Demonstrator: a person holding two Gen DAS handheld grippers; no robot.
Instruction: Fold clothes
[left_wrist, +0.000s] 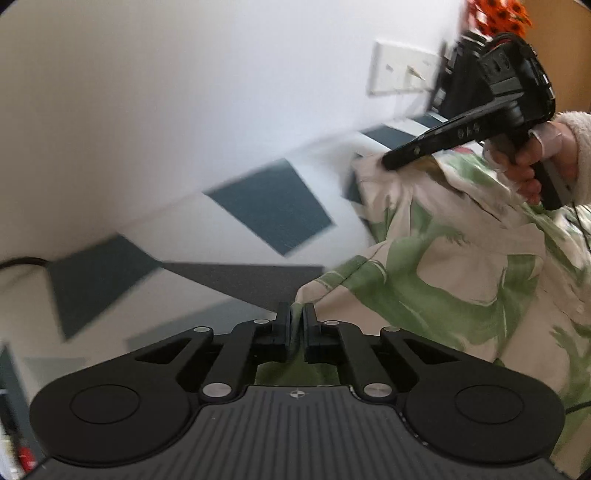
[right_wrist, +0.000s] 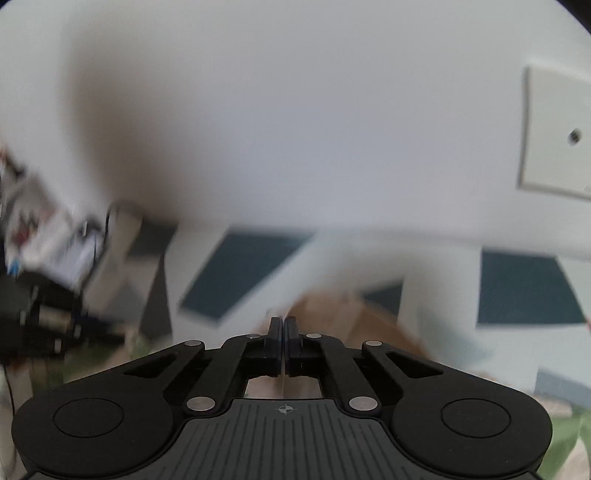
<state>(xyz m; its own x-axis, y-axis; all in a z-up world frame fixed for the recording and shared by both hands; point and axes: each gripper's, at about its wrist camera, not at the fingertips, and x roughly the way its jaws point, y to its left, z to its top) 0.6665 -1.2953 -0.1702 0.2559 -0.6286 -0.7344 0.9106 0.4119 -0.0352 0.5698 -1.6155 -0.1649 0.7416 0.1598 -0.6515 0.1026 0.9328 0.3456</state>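
- No readable writing is seen; raised marks on the right gripper (left_wrist: 388, 162) are too blurred.
- The leaf-print garment (left_wrist: 443, 266) is pinched by the left gripper (left_wrist: 296, 314) at its edge.
- The right gripper is clamped tight on the garment's far corner.
- A checkered floor (left_wrist: 269, 218) is seen behind.

Left hand-held gripper (left_wrist: 296, 325) is pinched shut on the shirt (left_wrist: 443, 266) edge. Right hand-held gripper (right_wrist: 283, 328) is closed too, angled down, with a hand (left_wrist: 524, 162) wrapped round its grip.

soft matt printed cloth shirt (left_wrist: 443, 266); matt black plastic left gripper (left_wrist: 296, 325), metal rivets
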